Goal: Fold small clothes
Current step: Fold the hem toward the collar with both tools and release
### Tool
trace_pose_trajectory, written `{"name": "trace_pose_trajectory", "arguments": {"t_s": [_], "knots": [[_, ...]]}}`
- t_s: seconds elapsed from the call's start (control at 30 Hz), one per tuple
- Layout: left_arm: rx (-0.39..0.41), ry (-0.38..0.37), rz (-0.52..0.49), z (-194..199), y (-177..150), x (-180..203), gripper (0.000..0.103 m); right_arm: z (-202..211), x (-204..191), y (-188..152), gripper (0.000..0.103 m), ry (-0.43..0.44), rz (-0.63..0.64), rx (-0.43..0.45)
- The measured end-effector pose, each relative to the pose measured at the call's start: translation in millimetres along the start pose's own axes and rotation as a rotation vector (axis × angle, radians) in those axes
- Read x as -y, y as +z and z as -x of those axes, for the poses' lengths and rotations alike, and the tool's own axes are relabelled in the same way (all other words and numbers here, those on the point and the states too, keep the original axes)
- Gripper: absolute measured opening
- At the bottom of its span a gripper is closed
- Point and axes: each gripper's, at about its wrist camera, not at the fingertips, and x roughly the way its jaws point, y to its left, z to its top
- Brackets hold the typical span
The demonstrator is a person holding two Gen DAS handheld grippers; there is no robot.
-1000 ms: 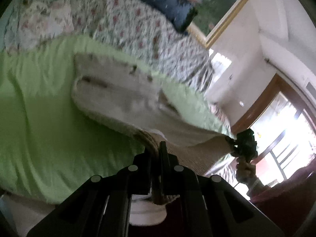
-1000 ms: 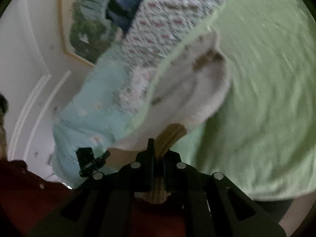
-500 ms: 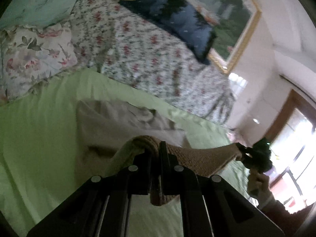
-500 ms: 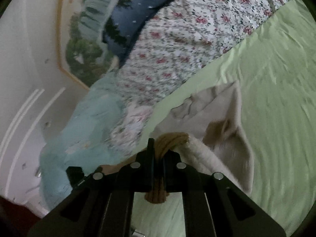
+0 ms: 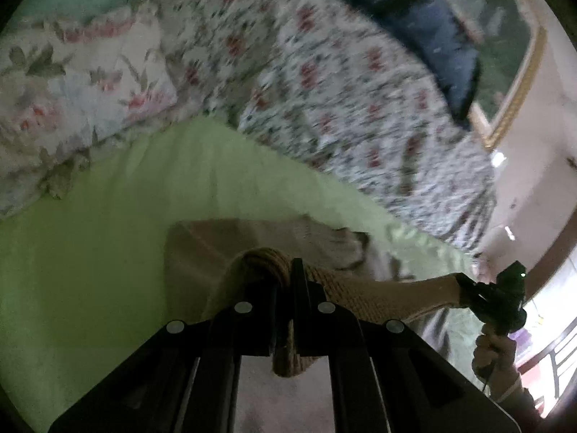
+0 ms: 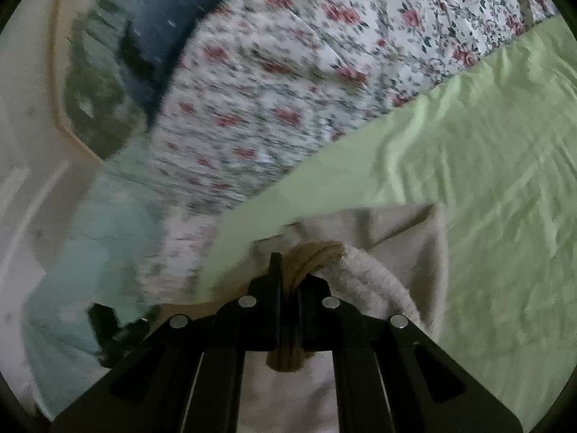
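Left wrist view: both tools (image 5: 285,281) (image 6: 288,281) grip unlabelled beige garment (image 5: 353,294).

A light green bedsheet (image 5: 90,238) spreads ahead of and to the left of the left jaws, and ahead of and to the right of the right jaws. Beyond it lies a white quilt with red floral print (image 6: 288,72), with a floral pillow (image 5: 72,86) to the far left of the left jaws. Further back, a dark blue cushion (image 5: 443,43) rests against a gilt-framed picture (image 5: 512,72); detail is blurred.
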Motion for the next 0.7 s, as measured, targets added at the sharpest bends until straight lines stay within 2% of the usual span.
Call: {"name": "trace_pose_trajectory", "arguments": {"t_s": [0.2,0.27,0.3,0.33,0.37,0.43,0.5,0.53,0.6,0.7], "knots": [[-0.12,0.063,0.049,-67.3,-9.5,-33.4,0.007,-52.6,35.9,-3.4,0.011,-0.102,-0.038,-0.061],[-0.153,0.045,0.081,-72.8,-15.7,-40.9,0.01,-62.6,48.2,-8.4,0.012,-0.113,-0.067,-0.088],[-0.158,0.031,0.092,-70.1,-18.4,-42.4,0.014,-64.6,52.7,-10.7,0.015,-0.122,-0.085,-0.101],[-0.149,0.014,0.096,-62.3,-22.7,-41.4,0.025,-62.7,56.6,-13.2,0.021,-0.131,-0.107,-0.109],[-0.136,0.005,0.091,-54.0,-27.3,-38.2,0.032,-56.0,57.7,-15.7,0.027,-0.141,-0.12,-0.097],[-0.129,-0.041,0.063,-36.6,-41.1,-22.7,0.036,-30.7,49.5,-21.3,0.028,-0.153,-0.091,-0.021],[-0.148,-0.106,0.016,-27.5,-58.2,0.8,0.036,-7.3,27.9,-29.2,0.028,-0.137,0.001,0.048],[-0.165,-0.137,-0.017,-26.4,-67.6,16.1,0.04,-0.2,13.0,-34.8,0.028,-0.108,0.057,0.057],[-0.219,-0.195,-0.083,-33.8,-85.3,47.4,0.043,-5.4,-12.1,-46.6,0.028,-0.044,0.15,-0.016],[-0.303,-0.251,-0.186,-54.4,-103.8,88.3,0.043,-48.8,-43.9,-69.9,0.028,-0.013,0.287,-0.262]]}}
